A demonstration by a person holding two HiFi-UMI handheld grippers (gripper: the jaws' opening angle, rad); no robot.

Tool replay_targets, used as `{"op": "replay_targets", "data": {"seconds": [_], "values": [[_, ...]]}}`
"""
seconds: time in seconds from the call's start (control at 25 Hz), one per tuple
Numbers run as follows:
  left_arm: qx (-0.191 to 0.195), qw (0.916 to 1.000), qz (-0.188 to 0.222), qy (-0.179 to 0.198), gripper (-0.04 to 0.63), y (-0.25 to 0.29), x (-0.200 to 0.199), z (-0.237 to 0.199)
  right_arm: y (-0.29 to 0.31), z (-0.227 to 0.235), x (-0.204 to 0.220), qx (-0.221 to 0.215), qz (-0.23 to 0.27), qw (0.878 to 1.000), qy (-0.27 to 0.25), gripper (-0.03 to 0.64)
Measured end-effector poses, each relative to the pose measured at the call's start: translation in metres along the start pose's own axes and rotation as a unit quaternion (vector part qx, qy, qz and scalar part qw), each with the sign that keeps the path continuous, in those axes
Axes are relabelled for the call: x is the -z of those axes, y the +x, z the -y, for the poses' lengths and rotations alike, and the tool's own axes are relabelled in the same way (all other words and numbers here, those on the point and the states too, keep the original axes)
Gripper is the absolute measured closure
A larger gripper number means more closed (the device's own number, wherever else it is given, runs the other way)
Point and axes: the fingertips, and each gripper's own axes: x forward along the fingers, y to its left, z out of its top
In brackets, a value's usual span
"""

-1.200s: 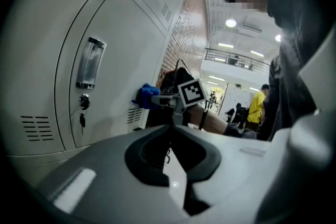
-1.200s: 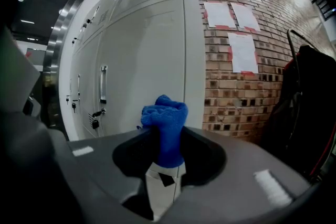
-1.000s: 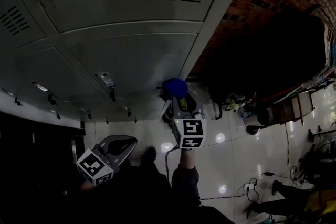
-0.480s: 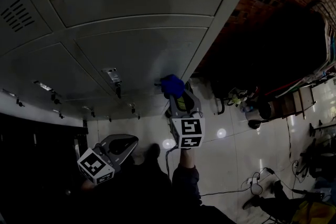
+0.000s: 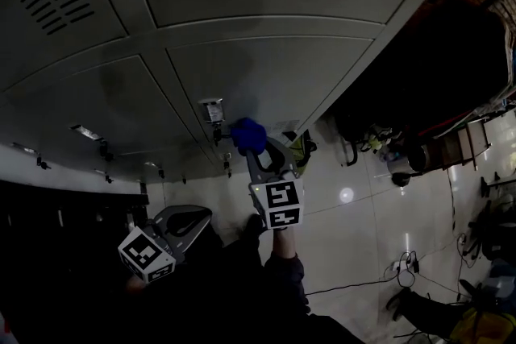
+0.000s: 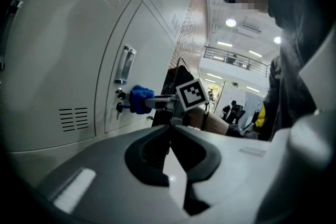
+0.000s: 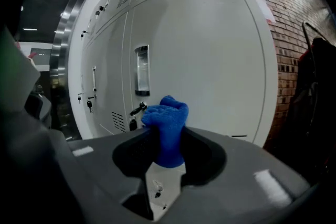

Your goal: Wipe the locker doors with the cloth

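The right tongs [image 7: 168,140] are pinching the blue cloth [image 7: 167,112], which is bunching up above their tips. The cloth is sitting just beside the keyed lock [image 7: 136,110] of the grey locker door [image 7: 210,60], a little to the right of that lock; whether it is touching the door is unclear. The left tongs [image 6: 169,148] are pressing together on nothing, hanging well apart from the lock, lower and further left.

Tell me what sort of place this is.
Likely a locker room or workshop corner: grey metal lockers, a brick wall beside them, glossy floor. Right gripper holds a blue cloth.
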Motion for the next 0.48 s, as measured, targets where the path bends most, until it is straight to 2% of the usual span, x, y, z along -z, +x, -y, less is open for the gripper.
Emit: {"op": "replay_targets", "data": {"seconds": [0.32, 0.48], "values": [[0.001, 0.9999, -0.015, 0.001, 0.598, -0.038, 0.018, -0.029, 0.033, -0.050, 0.019, -0.015, -0.028, 0.999, 0.003, 0.499], [-0.009, 0.9998, -0.020, -0.003, 0.598, -0.051, 0.018, -0.034, 0.042, -0.072, 0.018, -0.037, -0.029, 0.999, 0.002, 0.499]]}}
